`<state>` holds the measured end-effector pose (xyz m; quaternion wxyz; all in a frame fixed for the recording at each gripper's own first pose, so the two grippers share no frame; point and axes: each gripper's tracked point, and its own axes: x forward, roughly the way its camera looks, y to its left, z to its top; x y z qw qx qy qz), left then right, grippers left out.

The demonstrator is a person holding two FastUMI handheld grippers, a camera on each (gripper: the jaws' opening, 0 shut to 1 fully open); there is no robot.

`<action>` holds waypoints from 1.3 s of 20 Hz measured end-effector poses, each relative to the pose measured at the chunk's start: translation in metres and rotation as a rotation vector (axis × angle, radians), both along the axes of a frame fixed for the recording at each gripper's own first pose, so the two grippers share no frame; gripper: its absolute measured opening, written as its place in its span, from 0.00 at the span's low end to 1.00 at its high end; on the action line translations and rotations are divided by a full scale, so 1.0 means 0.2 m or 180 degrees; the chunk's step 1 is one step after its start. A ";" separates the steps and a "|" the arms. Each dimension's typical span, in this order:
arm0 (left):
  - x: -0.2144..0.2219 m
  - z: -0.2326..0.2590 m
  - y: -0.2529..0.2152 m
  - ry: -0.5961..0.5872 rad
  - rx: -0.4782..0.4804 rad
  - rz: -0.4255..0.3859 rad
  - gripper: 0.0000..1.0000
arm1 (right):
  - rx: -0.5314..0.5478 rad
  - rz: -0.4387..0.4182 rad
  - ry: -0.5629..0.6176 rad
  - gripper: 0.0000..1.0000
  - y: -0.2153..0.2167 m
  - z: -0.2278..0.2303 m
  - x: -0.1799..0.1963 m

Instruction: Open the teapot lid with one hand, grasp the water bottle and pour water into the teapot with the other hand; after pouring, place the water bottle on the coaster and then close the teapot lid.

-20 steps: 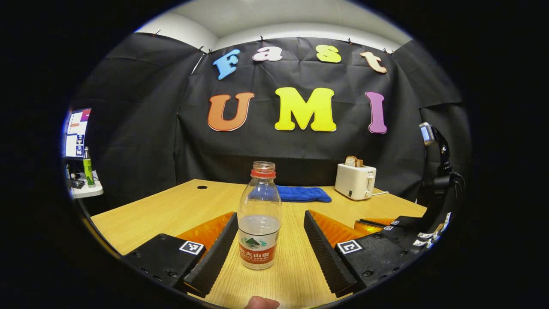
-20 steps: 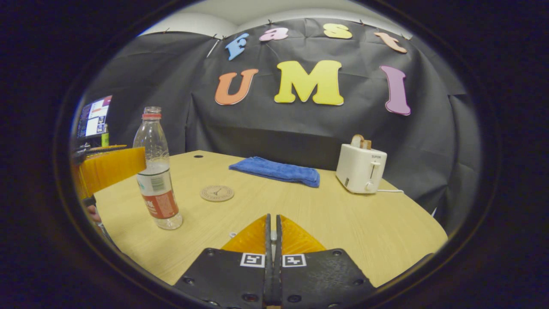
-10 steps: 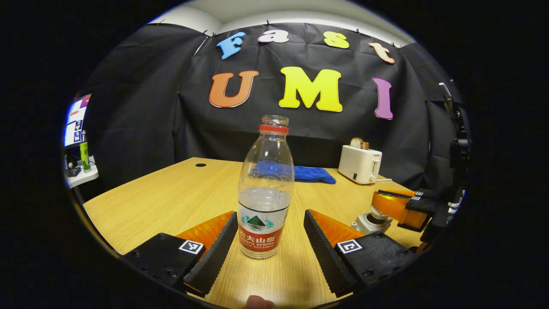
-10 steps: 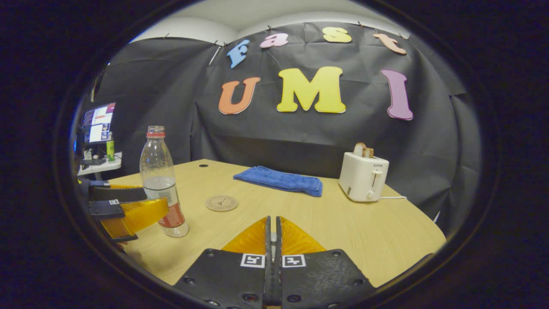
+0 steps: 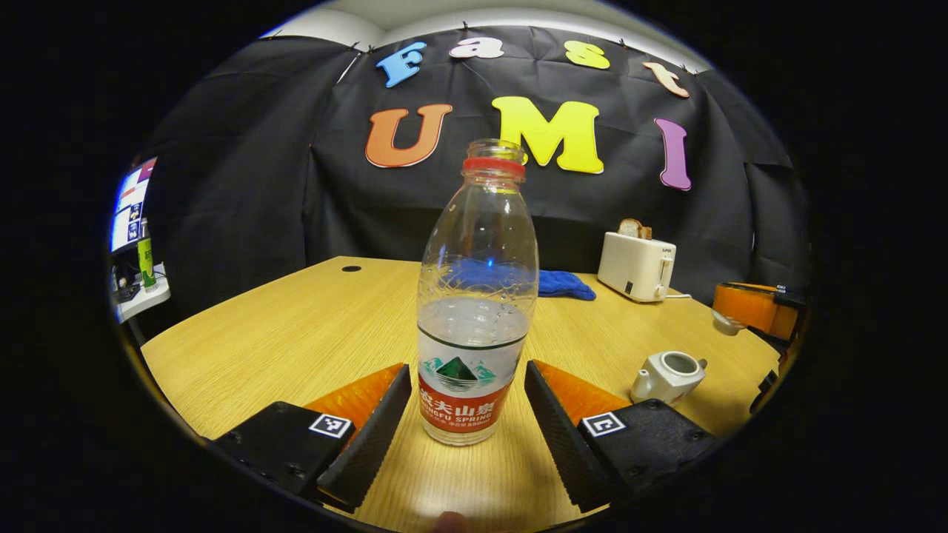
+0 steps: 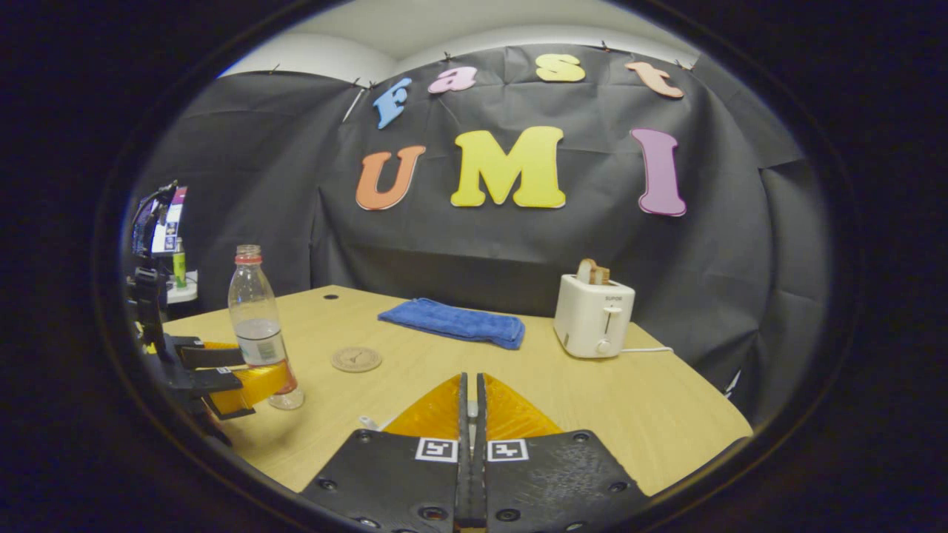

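So the left gripper [image 5: 468, 414] has its jaws spread wide, and the water bottle [image 5: 475, 296] stands upright on the wooden table [image 5: 296, 333] right in the gap between them, capless and about half full. Neither finger touches it; there's table showing on both sides of the label. Over at about 4 o'clock from the bottle sits the small white teapot [image 5: 666, 375], lid off, mouth open. The right gripper [image 6: 468, 414] is clamped shut with something small and pale pinched between the fingers; in the left gripper view a white lid [image 5: 726, 323] hangs under it at roughly 3 o'clock. The round coaster [image 6: 356, 359] lies at 2 o'clock from the bottle in the right gripper view, close by, not touching.
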<state>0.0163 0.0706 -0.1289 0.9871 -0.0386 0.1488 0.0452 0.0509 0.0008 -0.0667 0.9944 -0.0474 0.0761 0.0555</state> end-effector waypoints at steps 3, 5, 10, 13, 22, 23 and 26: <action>0.02 0.01 0.00 0.0008 0.0074 -0.0032 0.84 | 0.0036 -0.0035 0.0014 0.00 -0.06 0.00 -0.02; 0.02 0.02 0.02 0.0084 0.0219 -0.0059 0.80 | 0.0059 -0.0030 0.0025 0.00 -0.08 -0.01 -0.03; 0.04 0.20 0.11 0.0059 0.1180 -0.0009 0.77 | 0.0077 -0.0030 0.0012 0.00 -0.17 0.00 -0.04; 0.06 0.32 0.15 -0.0002 0.2098 -0.0094 0.76 | 0.0073 -0.0053 -0.0015 0.00 -0.22 0.02 -0.05; 0.10 0.36 0.05 0.0157 0.3873 -0.0694 0.77 | 0.0040 -0.0045 -0.0020 0.00 -0.29 0.02 -0.10; 0.12 0.34 0.01 0.0173 0.4005 -0.0780 0.73 | 0.0031 -0.0044 -0.0023 0.00 -0.29 0.01 -0.11; 0.14 0.26 -0.07 0.0193 0.4396 -0.1035 0.74 | 0.0008 -0.0048 -0.0020 0.02 -0.31 0.01 -0.12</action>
